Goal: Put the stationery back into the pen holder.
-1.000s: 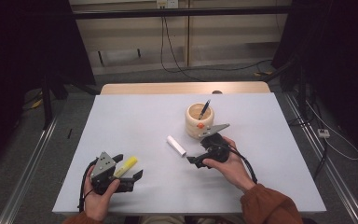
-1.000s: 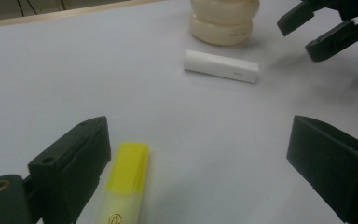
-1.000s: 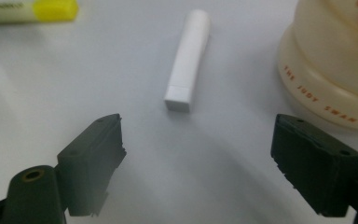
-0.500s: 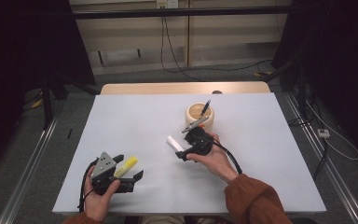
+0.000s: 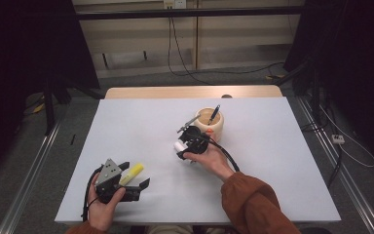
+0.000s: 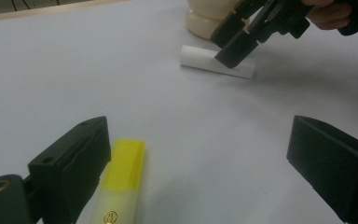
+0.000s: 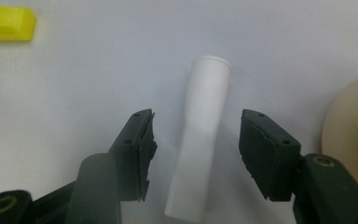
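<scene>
A white tube (image 7: 208, 98) lies flat on the white table (image 5: 272, 146), just left of a cream cup (image 5: 210, 127). My right gripper (image 7: 196, 135) straddles the tube (image 5: 178, 146); its jaws have just been closing, with a gap still showing on each side of the tube, so it is open. The left gripper view shows that same gripper (image 6: 233, 46) low over the tube (image 6: 200, 59). My left gripper (image 6: 198, 154) rests open near the front left of the table. A yellow highlighter (image 6: 119, 182) lies between its jaws against the left one.
The cup (image 6: 205, 18) holds a dark pen (image 5: 214, 113) and stands close behind my right hand. A black cable (image 5: 226, 156) trails from the right gripper along the forearm. The table's front edge runs just below the left gripper (image 5: 135, 176).
My right gripper has moved left from beside the cup to over the white tube, and its jaws have narrowed around it. The left gripper and highlighter have stayed put.
</scene>
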{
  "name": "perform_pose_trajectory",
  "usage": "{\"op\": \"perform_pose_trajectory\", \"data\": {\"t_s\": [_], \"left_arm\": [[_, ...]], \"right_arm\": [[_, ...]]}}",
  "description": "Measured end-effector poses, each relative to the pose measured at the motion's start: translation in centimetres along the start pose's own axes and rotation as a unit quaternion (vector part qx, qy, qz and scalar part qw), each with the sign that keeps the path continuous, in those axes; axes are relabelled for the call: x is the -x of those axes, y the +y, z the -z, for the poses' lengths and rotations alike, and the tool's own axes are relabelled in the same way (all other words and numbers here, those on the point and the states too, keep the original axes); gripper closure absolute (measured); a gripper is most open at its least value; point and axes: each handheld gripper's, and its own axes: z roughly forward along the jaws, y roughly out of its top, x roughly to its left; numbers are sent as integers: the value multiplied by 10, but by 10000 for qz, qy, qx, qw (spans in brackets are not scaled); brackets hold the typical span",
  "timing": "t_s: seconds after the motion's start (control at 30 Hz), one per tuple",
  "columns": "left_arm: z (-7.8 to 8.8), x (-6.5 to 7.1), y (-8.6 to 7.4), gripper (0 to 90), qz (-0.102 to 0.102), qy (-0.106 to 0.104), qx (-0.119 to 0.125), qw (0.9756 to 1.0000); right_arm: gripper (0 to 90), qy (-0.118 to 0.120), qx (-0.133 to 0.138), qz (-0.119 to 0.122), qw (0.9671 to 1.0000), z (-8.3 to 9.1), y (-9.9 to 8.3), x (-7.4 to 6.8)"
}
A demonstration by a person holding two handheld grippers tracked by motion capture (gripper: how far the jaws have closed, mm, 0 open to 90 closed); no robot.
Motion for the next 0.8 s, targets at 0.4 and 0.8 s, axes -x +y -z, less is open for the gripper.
{"op": "perform_pose_trajectory", "data": {"t_s": [0.4, 0.8], "left_arm": [[-1, -1, 0, 60, -12, 18, -55, 10000], [-1, -1, 0, 60, 0, 2, -55, 10000]], "right_arm": [[543, -132, -263, -35, 9996, -14, 6, 2], [685, -231, -455, -87, 9987, -18, 9, -1]]}}
